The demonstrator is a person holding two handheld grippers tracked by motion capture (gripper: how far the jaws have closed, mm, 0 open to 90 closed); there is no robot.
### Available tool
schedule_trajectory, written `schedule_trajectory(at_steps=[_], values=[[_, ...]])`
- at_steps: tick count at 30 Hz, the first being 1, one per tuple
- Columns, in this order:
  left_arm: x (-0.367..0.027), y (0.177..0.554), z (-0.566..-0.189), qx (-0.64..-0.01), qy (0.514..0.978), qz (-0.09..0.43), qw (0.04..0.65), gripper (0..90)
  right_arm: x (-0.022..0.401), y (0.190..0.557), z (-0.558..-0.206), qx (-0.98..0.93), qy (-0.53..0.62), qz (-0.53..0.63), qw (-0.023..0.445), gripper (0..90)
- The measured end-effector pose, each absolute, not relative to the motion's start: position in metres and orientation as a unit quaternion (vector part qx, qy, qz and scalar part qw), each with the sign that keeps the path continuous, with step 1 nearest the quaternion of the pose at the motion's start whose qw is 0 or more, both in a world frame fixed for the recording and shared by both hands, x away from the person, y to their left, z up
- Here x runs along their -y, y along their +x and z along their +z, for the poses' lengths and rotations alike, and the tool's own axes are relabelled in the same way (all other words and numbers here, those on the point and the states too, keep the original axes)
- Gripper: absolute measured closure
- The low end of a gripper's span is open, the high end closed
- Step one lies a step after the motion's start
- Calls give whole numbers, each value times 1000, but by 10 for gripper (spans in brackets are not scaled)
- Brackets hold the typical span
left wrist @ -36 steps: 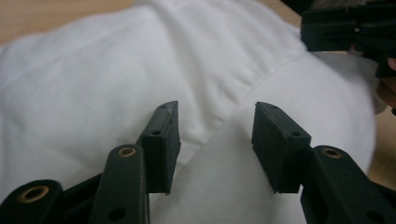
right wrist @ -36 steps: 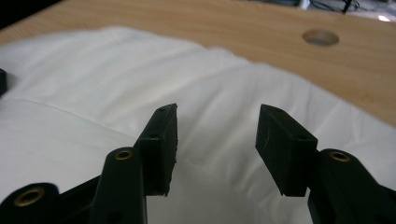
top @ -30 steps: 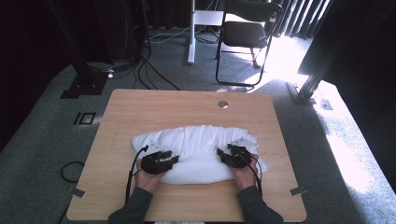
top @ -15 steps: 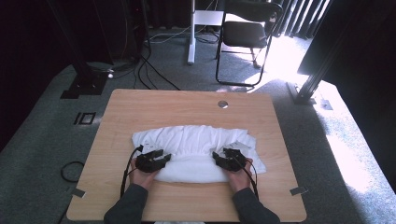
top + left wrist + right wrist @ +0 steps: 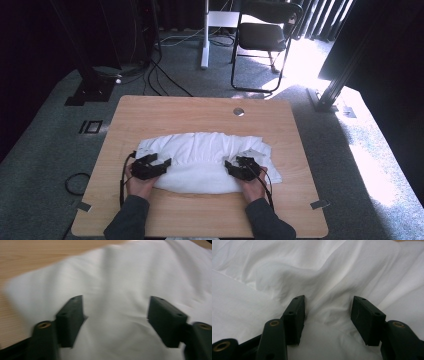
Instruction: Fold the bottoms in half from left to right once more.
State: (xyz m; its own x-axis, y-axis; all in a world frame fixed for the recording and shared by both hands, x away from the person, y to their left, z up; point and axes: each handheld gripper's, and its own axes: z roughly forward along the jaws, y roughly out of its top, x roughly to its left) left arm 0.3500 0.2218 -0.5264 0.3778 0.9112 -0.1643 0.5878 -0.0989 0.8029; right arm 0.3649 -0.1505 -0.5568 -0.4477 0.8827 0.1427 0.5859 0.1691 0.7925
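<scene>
White cloth [image 5: 205,162] spread crumpled across the middle of the wooden table [image 5: 165,112], left gripper [image 5: 156,166] at its left end, jaws just opened wide and holding nothing, right gripper [image 5: 234,167] at its right end, jaws apart over a raised fold, pads off it.

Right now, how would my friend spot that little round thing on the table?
Find the wooden table with the white cloth spread across its middle. Look past the cloth to the far edge, a bit right of centre: the small grey round cap sits flush in the wood. It is the only round, grey spot on the tabletop.
</scene>
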Motion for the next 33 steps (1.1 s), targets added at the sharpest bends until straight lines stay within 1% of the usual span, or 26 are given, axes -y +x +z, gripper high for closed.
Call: schedule_trajectory(at_steps=[1,3,4,5,6,7,9,16,22,23,26,29,30,33], values=[[-232,353,-527,-541,707,186,415,248,150,365,-557,-744,493,414,180,443],[-242,358,-533,-559,705,164,404,160,150,365,-557,-744,493,414,180,443],[-242,358,-533,-559,705,164,404,148,150,365,-557,-744,493,414,180,443],[-247,363,-541,-572,709,156,382,148,150,365,-557,-744,493,414,180,443],[-248,365,-543,-576,708,153,378,92,150,365,-557,-744,493,414,180,443],[-249,366,-544,-579,706,149,380,91,150,365,-557,-744,492,414,180,443],[-250,369,-548,-586,704,151,371,25,151,365,-557,-744,492,414,180,443],[-245,370,-552,-585,711,188,342,19,152,365,-557,-745,490,418,175,441],[-234,370,-553,-564,729,189,339,24,152,365,-558,-745,489,418,176,441],[-227,369,-553,-564,735,202,317,24,152,365,-558,-745,489,418,176,441],[-220,367,-551,-563,740,211,300,74,153,365,-558,-744,489,420,176,441],[-219,364,-548,-554,746,208,305,197,153,365,-558,-744,489,420,176,442],[-219,363,-547,-552,748,205,307,262,153,365,-558,-744,489,420,176,442],[-220,362,-546,-550,745,187,329,542,153,365,-558,-743,489,421,176,442]])
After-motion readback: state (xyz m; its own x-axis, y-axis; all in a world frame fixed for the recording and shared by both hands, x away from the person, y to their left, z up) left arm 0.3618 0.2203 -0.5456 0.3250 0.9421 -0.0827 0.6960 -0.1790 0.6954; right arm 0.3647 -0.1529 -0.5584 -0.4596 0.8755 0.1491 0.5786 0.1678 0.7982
